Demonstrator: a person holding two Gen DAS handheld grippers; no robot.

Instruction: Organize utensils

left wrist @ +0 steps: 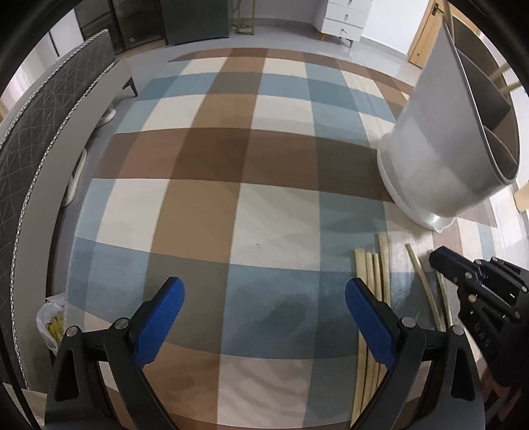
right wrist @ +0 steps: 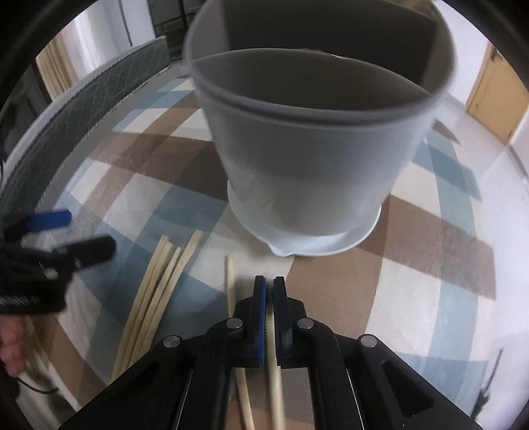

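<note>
A grey utensil holder (right wrist: pixel 314 158) with inner dividers stands on the checked rug; it also shows at the right of the left wrist view (left wrist: pixel 439 155). Several pale wooden chopsticks (right wrist: pixel 158 291) lie on the rug in front of it, also seen in the left wrist view (left wrist: pixel 373 274). My right gripper (right wrist: pixel 269 287) is shut on one chopstick (right wrist: pixel 274 373), low over the rug just before the holder. Another chopstick (right wrist: pixel 231 291) lies beside its left finger. My left gripper (left wrist: pixel 264 301) is open and empty, left of the chopsticks. The right gripper shows in the left wrist view (left wrist: pixel 443 264).
A checked blue, brown and cream rug (left wrist: pixel 231 165) covers the floor. A grey sofa (left wrist: pixel 39 139) runs along the left. A plastic bag (left wrist: pixel 53 324) lies at the rug's left edge. White drawers (left wrist: pixel 344 16) and a wooden door (right wrist: pixel 496 96) stand at the back.
</note>
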